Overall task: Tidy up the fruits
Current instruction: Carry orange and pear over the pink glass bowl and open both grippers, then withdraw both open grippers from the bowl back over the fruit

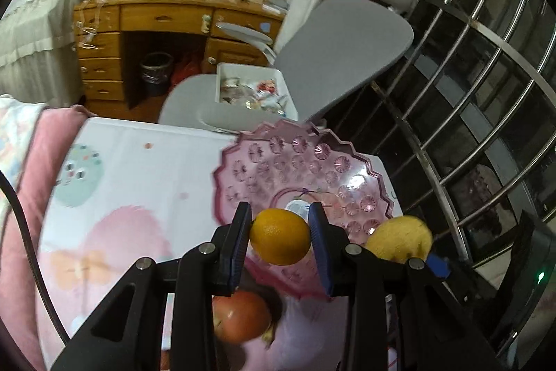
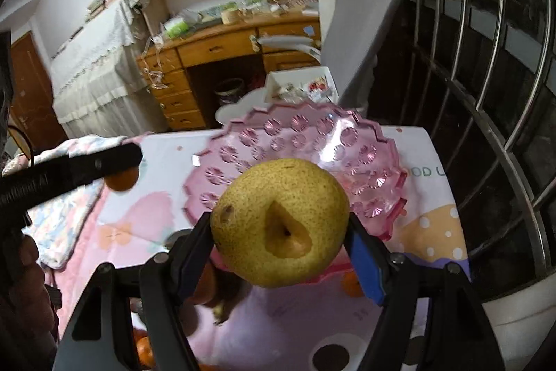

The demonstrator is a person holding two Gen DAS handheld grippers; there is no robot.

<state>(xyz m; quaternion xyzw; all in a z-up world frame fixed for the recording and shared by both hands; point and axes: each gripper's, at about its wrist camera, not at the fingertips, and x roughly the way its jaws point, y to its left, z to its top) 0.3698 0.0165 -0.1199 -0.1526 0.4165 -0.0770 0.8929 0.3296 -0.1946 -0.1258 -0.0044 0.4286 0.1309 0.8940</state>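
My left gripper (image 1: 280, 233) is shut on an orange (image 1: 280, 237) and holds it above the near rim of the pink plastic fruit bowl (image 1: 312, 166). My right gripper (image 2: 279, 232) is shut on a yellow-green pear (image 2: 279, 225), held above the near edge of the same bowl (image 2: 305, 141). The pear (image 1: 399, 240) also shows in the left wrist view, right of the orange. The left gripper with its orange (image 2: 121, 179) shows at the left of the right wrist view. A red apple (image 1: 241, 315) lies on the table below the left gripper. A small orange (image 2: 352, 282) lies by the bowl.
The bowl stands on a table with a pastel patterned cloth (image 1: 132, 183). A grey chair (image 1: 330, 51) with a white tray (image 1: 250, 86) stands behind it. Metal window bars (image 1: 486, 93) run along the right. More oranges (image 2: 144, 350) lie at the near left.
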